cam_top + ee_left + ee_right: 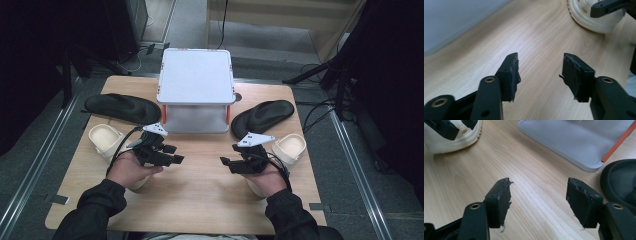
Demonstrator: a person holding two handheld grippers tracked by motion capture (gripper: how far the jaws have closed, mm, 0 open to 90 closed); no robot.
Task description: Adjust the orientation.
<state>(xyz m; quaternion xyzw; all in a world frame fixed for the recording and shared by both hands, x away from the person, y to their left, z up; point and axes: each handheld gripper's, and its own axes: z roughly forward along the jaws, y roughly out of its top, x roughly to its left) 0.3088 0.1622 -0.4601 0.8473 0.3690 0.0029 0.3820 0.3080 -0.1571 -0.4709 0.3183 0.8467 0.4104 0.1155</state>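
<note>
Two cream clogs lie on the wooden table (200, 200), one at the left (105, 137) and one at the right (291, 146). A black shoe (122, 107) lies behind the left clog, and another black shoe (262, 116) lies behind the right one. My left gripper (176, 156) and right gripper (226, 162) hover over the table's middle, with their tips pointing at each other. The left gripper (540, 75) is open over bare wood with nothing between its jaws. The right gripper (539, 200) is open too and holds nothing. The toes of both clogs are hidden under the hands.
A white lidded box (196, 90) with orange latches stands at the middle back, between the black shoes. Its wall (574, 137) and the right black shoe (621, 182) lie just beyond my right gripper. Bare wood stretches between the hands and toward the near edge.
</note>
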